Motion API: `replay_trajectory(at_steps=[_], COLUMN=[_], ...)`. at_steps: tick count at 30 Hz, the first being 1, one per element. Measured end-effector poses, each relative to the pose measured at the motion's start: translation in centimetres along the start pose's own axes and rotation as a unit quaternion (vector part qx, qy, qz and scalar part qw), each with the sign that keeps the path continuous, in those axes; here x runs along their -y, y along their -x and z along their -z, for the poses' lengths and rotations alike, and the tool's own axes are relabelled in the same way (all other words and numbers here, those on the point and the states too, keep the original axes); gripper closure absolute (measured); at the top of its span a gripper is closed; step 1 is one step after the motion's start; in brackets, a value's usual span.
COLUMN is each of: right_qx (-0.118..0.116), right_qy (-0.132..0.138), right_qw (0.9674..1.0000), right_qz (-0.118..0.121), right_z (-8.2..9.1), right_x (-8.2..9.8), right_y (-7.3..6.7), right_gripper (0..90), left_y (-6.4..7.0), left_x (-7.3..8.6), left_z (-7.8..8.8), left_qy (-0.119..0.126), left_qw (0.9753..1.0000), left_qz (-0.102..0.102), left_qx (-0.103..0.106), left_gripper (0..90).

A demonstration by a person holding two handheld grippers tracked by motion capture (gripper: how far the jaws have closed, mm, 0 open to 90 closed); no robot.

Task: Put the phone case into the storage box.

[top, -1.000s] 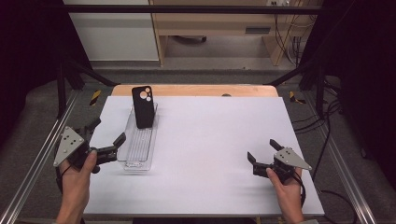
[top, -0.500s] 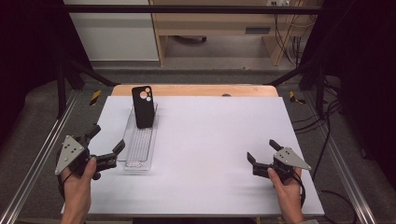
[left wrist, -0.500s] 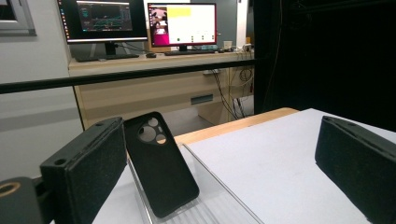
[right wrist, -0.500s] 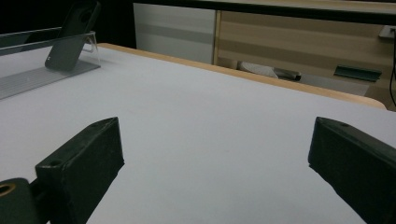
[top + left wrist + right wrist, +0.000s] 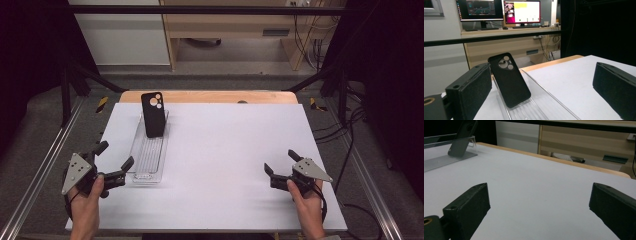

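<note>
White tabletop (image 5: 225, 150) lay bare. Left gripper (image 5: 114, 161), jaws spread and empty, had drifted back beside the clear rack (image 5: 148, 157) where the black phone case (image 5: 152, 114) leaned; right gripper (image 5: 280, 169) stayed agape, idle.

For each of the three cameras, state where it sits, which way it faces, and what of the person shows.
High view: above the near edge, looking forward and down on the white table; both hands, left gripper, right gripper.
Left gripper view: on that gripper, facing the black phone case in the clear tray.
Right gripper view: low, facing across the table.
All share the case.
</note>
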State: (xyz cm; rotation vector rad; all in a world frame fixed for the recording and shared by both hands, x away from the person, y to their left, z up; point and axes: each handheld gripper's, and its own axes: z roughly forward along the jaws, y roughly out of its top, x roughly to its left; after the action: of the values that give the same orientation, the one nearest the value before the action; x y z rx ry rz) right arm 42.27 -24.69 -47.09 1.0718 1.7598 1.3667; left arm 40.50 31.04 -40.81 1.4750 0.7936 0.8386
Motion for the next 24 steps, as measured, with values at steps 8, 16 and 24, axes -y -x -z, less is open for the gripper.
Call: replay_trajectory(at_steps=[8, 16, 24], right_qx=[-0.001, 0.0, 0.0], right_qy=[-0.001, -0.001, -0.002], right_qw=[1.0, 1.0, 1.0], right_qz=[0.003, 0.003, 0.002], right_z=[0.0, 0.0, 0.0], right_x=[0.0, 0.0, 0.0], right_y=[0.0, 0.0, 0.0], right_gripper=[3.5, 3.4, 3.4], left_y=[-0.2, -0.2, 0.1], left_x=[0.9, 1.7, 2.2], left_z=[0.3, 0.5, 0.6], left_qy=[0.002, 0.002, 0.006], left_qw=[1.0, 1.0, 1.0], left_qz=[0.002, 0.001, 0.003], left_qx=[-0.003, -0.008, 0.001], left_gripper=[1.7, 1.9, 1.8])
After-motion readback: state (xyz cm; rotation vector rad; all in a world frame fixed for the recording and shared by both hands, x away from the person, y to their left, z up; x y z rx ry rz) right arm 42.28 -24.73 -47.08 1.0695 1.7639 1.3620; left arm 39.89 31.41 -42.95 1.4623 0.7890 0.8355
